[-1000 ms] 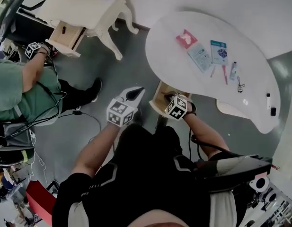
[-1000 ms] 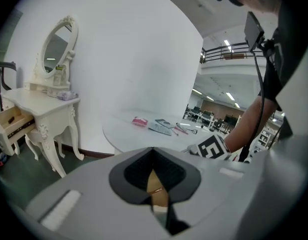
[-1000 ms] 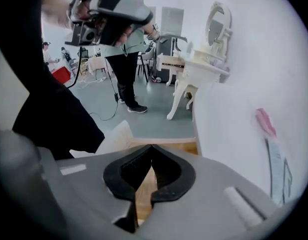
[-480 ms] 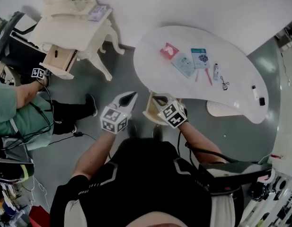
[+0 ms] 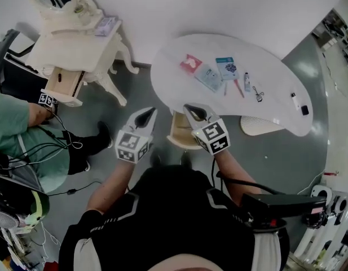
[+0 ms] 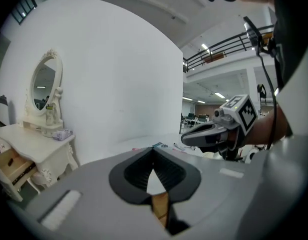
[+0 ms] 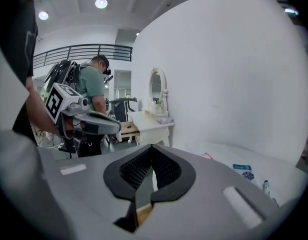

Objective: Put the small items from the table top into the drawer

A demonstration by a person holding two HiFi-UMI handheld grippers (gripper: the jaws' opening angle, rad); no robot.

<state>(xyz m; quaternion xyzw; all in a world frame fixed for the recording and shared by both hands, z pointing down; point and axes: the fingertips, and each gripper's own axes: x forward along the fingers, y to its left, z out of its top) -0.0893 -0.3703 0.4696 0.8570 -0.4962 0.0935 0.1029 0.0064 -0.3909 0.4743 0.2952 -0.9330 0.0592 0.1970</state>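
drawer (image 5: 178, 134) partly hidden, small items (image 5: 226, 68) indistinct

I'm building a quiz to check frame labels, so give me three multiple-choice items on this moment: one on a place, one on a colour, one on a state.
1. Where do the small items lie?
A. in a basket
B. on the white table
C. on a chair

2. What colour is the packet at the row's left end in the head view?
A. red
B. yellow
C. black

3. How do the right gripper's jaws stand?
A. wide open
B. shut on a pen
C. shut, holding nothing

Key:
1 B: they lie spread across its top.
2 A: it shows red against the white top.
3 C: the tips meet with nothing between them.
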